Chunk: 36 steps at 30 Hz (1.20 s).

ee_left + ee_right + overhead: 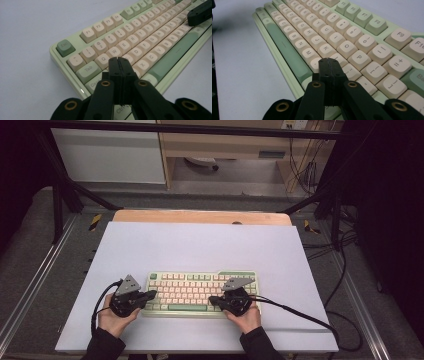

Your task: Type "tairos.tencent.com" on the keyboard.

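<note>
While both claws, left claw and right claw, sit pinched shut on nothing over the pale green-and-cream plastic keyboard, typing looks barely underway imo.

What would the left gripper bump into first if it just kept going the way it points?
Probably the keyboard itself. The left gripper, jaws shut, hangs over the letter keys near A and S and slants down toward them. Depth is hard to judge, but the keycaps just ahead of its tips look like the first contact.
</note>
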{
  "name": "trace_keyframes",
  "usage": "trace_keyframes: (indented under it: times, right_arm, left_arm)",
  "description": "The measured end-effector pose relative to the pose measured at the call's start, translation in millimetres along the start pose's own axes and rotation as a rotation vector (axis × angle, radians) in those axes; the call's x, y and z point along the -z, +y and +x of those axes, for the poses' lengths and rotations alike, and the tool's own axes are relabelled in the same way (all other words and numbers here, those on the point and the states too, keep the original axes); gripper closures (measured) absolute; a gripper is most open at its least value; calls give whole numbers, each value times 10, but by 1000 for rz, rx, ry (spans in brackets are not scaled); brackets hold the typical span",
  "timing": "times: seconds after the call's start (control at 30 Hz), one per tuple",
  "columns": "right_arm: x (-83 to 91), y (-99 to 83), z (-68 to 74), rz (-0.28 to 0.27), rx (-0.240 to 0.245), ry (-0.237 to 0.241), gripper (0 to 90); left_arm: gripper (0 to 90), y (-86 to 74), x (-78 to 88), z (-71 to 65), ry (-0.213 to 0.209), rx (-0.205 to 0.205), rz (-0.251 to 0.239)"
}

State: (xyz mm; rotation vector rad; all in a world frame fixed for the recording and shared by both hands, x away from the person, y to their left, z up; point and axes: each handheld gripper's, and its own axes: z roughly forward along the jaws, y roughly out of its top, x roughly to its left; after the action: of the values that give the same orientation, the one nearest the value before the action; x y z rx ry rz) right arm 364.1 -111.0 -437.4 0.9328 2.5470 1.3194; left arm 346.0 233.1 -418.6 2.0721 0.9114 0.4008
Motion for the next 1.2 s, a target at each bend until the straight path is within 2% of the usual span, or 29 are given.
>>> trace_keyframes:
  times: [0.37,0.6,0.9,1.2]
  right_arm:
    - [159,73,-30,-32,13,-33,900]
    - [250,71,-82,-49,3,-47,900]
    - [389,8,-163,-60,-15,-73,900]
    - [430,-31,-187,-61,-20,-79,900]
  left_arm:
    - [895,32,16,-21,-6,-3,-6]
    - [895,93,-7,-78,-22,-15,-4]
    - [896,166,-109,-192,-44,-42,15]
    - [896,234,-256,-316,-70,-70,38]
